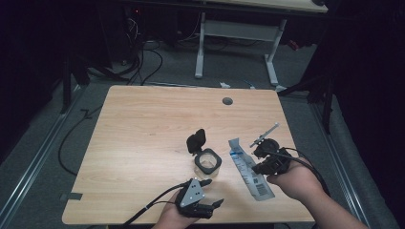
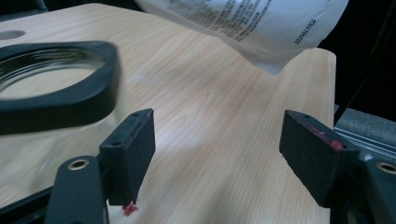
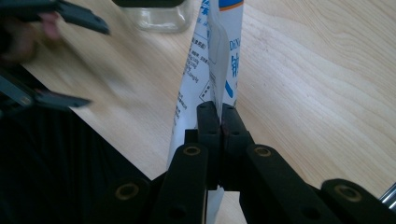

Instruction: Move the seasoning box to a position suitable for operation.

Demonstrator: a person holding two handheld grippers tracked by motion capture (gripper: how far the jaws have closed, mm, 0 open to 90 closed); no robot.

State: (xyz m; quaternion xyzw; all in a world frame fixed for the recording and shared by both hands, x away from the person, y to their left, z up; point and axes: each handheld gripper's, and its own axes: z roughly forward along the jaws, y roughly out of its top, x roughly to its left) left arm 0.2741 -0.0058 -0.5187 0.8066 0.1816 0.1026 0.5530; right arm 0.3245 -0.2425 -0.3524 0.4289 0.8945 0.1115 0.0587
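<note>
A clear jar [image 1: 207,162] with a black square rim stands near the middle of the wooden table [image 1: 143,143], its black flip lid [image 1: 196,141] hinged back. To its right a white and blue printed packet [image 1: 248,171] slants over the table, and my right gripper [image 1: 257,167] is shut on it. In the right gripper view the jaws [image 3: 219,122] pinch the packet [image 3: 212,60], with the jar [image 3: 156,16] beyond. My left gripper [image 1: 213,192] is open near the front edge, below the jar. Nothing lies between its pads [image 2: 133,149], and the jar rim [image 2: 56,88] and the packet [image 2: 252,23] are ahead.
A round cable hole [image 1: 227,101] sits in the far part of the tabletop. Beyond the table stands another desk on white legs [image 1: 199,47], with cables [image 1: 143,67] on the floor. The table's right edge [image 2: 334,79] drops off close beside the left gripper.
</note>
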